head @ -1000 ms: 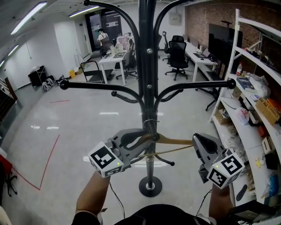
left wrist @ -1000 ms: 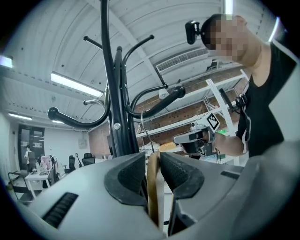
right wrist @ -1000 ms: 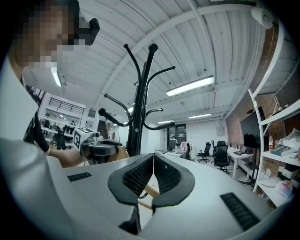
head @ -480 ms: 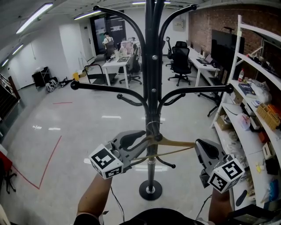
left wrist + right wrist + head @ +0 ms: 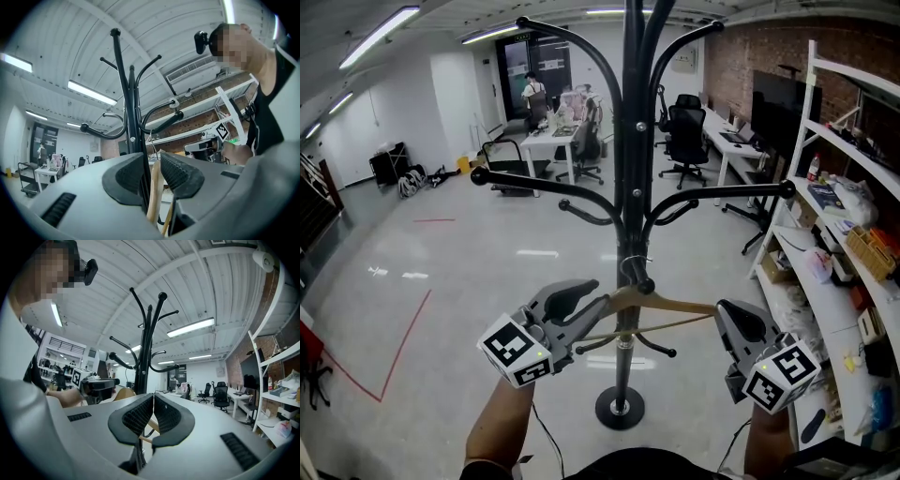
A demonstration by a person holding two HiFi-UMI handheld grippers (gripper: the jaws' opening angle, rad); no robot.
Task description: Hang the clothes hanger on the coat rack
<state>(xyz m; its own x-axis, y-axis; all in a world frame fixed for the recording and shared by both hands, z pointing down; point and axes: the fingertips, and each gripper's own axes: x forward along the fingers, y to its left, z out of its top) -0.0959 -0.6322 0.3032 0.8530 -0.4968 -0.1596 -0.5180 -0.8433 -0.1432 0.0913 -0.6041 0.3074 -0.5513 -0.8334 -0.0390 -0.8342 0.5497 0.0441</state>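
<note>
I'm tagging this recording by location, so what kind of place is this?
Most likely an open-plan office: desks with black office chairs across the polished floor, a monitor against the brick wall, and strip lights on the ceiling.

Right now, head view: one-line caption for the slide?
Left hand-held gripper holds a wooden hanger at the coat rack; right hand-held gripper shut alongside.

Pale wooden hanger (image 5: 671,303); glossy black metal rack (image 5: 633,169)
</note>
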